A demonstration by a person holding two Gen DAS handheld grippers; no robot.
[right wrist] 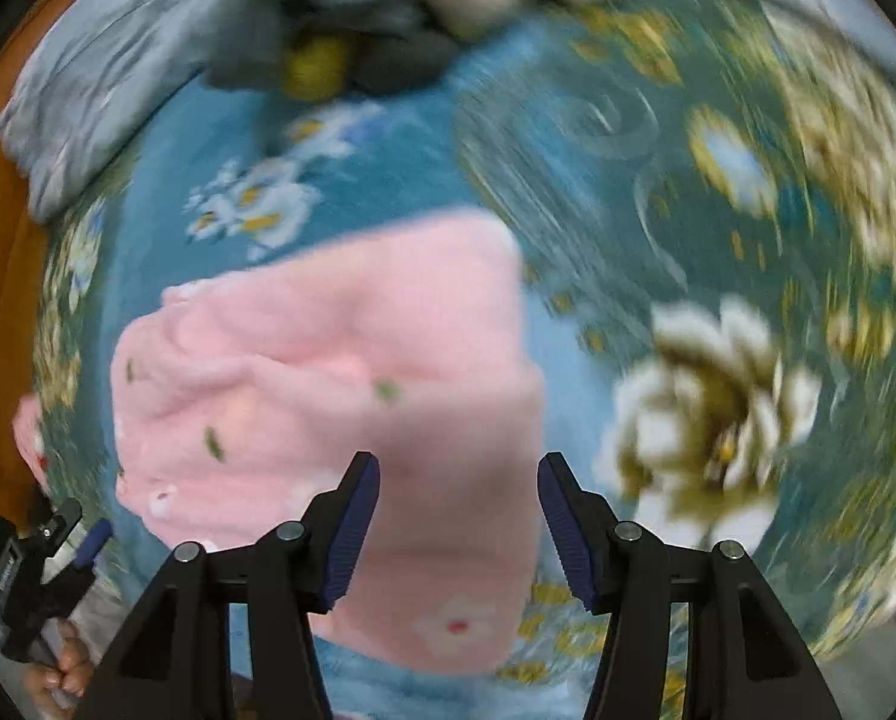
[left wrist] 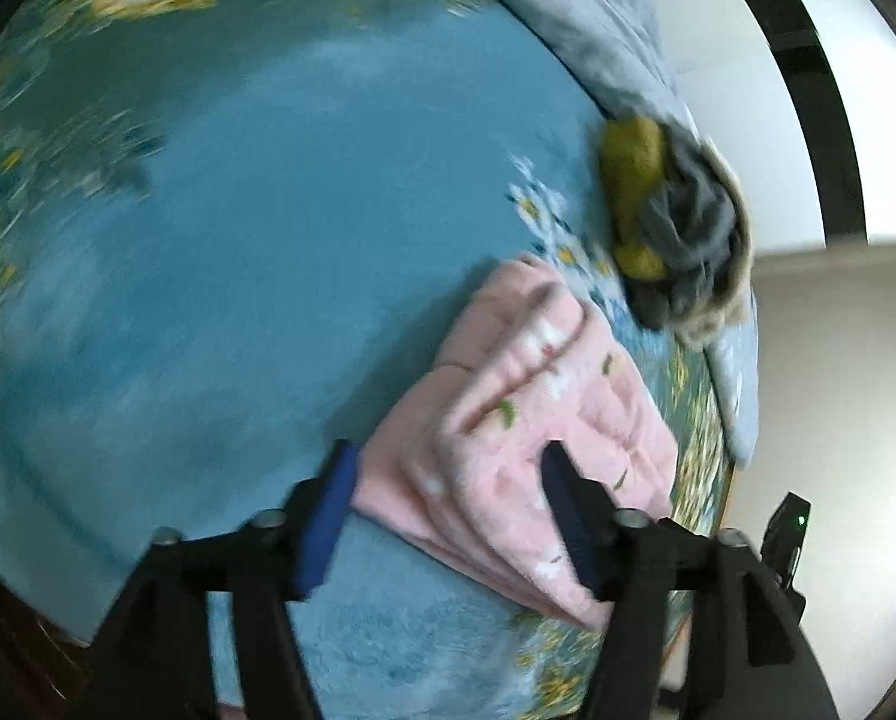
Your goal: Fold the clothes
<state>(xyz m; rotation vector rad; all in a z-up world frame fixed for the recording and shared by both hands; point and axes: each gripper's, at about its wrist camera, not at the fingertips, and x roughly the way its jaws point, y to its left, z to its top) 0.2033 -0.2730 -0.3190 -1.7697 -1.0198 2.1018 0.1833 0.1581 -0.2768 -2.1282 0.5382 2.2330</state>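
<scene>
Nearest the camera in the right wrist view, the right gripper point(right wrist: 457, 516) has its two blue-padded jaws spread apart and holds nothing; the folded pink fleece garment with small flower print point(right wrist: 340, 372) lies just below and ahead of it, on the teal floral bedspread point(right wrist: 658, 180). In the left wrist view the left gripper point(left wrist: 442, 516) is also open and empty, w/ the same pink garment point(left wrist: 526, 408) showing between its pads, near the edge of the bed. Whether either pad touches the cloth cannot be told, since both views are blurred by motion.

Judging from this, the pink garment looks mostly folded already, so the step in hand is prob. to tidy it or to go for the next piece. To do it well, the person should slow down, press the top layer flat w/o dragging it, and keep the fleece away from the bed edge, because soft thick fleece springs open easily.

Farther off, a crumpled pile of dark grey and mustard-yellow clothes point(left wrist: 676, 216) waits, touching a pale grey-blue quilt point(left wrist: 598, 12) behind it.

No basket, box or other container is visible; clothes lie directly on the bedspread.
</scene>
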